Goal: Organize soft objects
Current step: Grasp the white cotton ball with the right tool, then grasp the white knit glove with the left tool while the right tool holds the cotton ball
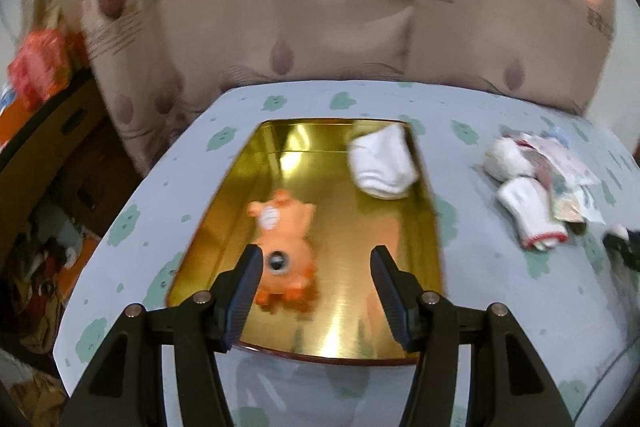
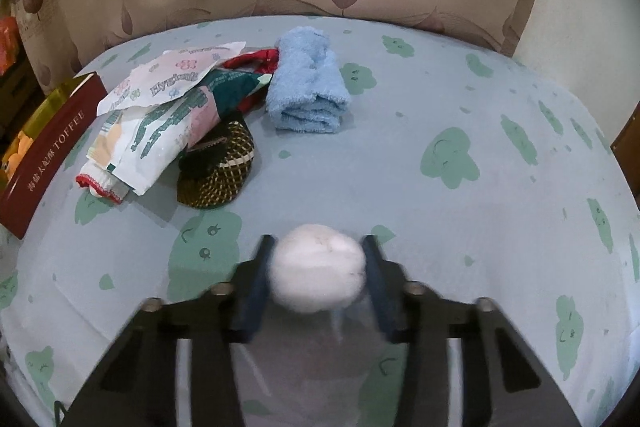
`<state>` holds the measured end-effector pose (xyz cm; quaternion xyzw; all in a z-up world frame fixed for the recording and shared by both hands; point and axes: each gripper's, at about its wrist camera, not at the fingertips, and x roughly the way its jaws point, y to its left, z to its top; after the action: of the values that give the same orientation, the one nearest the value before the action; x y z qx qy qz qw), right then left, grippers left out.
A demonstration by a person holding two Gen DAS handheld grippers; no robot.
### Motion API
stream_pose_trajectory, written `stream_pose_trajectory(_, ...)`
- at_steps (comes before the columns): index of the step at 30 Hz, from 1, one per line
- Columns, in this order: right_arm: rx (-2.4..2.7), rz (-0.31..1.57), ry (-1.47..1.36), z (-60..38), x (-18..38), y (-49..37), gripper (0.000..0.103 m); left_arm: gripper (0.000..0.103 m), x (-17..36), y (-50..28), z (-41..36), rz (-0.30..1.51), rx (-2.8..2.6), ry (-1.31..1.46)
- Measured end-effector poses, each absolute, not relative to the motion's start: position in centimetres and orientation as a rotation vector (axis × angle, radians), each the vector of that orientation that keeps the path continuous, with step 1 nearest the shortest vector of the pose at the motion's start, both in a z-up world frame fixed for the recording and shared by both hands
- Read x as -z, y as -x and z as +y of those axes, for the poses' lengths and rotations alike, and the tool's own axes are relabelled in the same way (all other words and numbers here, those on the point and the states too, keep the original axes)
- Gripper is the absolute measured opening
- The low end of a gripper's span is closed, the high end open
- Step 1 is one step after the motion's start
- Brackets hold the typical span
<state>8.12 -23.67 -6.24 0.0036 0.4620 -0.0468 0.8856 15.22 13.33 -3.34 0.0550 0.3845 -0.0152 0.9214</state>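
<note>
Through the left wrist camera, the left gripper [image 1: 316, 271] hangs over the near end of a gold-lined tin box [image 1: 430, 223] that sits on the table [image 1: 500, 307], covered in a pale blue cloth with green cloud prints. Its jaws stand spread with nothing between the pads. An orange plush toy [image 1: 286, 247] lies in the box toward its near left part, just beyond the left finger, and a folded white sock [image 1: 382, 163] lies in the box's far right corner, partly over the rim. To the right of the box, well apart from it, a small heap with another white sock with red trim [image 1: 532, 215] and some printed packets rests near the table's right edge. Through the right wrist camera, the right gripper [image 2: 318, 267] pinches a white soft ball [image 2: 318, 267]; both pads press its sides, close to the table's near middle. Beyond it, toward the far left, lie the printed packets [image 2: 160, 107], a dark checked pouch [image 2: 224, 171] and a folded light blue towel [image 2: 306, 87]. The box's red side, lettered TOFFEE, stands at the table's left edge.
</note>
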Motion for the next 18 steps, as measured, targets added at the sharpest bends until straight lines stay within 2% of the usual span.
stream_pose_trajectory(4,0.130,0.941,0.003,-24.2,6.4,-8.5,0.030,0.058,3.1,-14.5,10.6,0.791,0.104,-0.159)
stream_pose_trajectory(6,0.154,0.935,0.000,-24.6,6.3,-9.0,0.030,0.064,3.1,-14.1,8.7,0.803,0.155,-0.175)
stream_pose_trajectory(12,0.179,0.925,-0.051,-25.7,6.6,-10.9,0.030,0.069,3.9,-13.5,3.1,0.827,0.303,-0.185)
stream_pose_trajectory(18,0.166,0.921,-0.076,-26.2,6.7,-11.2,0.033,0.070,5.6,-14.4,-2.3,0.882,0.455,-0.165)
